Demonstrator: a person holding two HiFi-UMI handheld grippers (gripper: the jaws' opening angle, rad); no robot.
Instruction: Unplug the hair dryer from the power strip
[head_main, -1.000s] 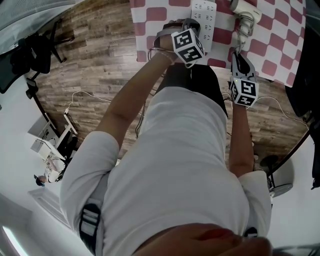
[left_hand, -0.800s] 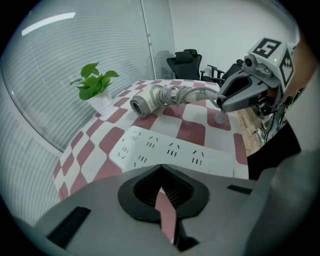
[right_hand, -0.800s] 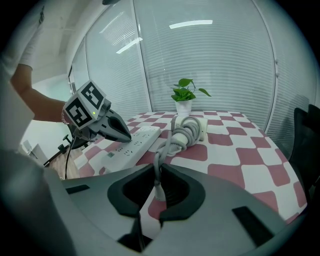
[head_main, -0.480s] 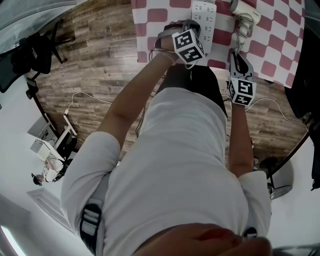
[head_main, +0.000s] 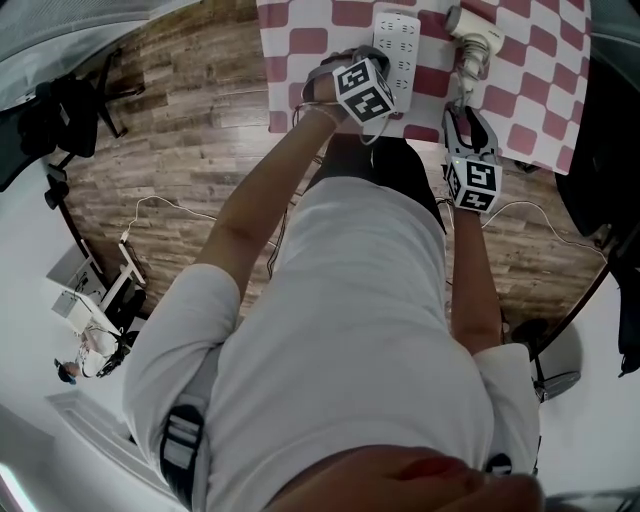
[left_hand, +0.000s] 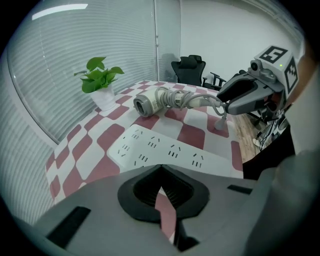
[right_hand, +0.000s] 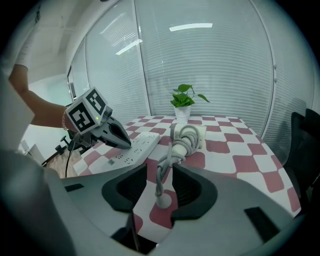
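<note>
Right hand-held gripper (right_hand: 160, 175): jaws just opened, apart, the plug (right_hand: 162, 201) lying loose between them by the counter's (right_hand: 240, 160) near edge. Left hand-held gripper (left_hand: 161, 172): jaws together, tips on the power strip (left_hand: 165, 150).

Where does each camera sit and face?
Head view: on the head, steeply down over torso and arms to the checked table.
Left gripper view: on the shut left gripper, across the power strip toward hair dryer and right gripper.
Right gripper view: on that gripper, jaws just opened around the plug, toward hair dryer; left forearm shows.
Gripper views share power strip and hair dryer.
</note>
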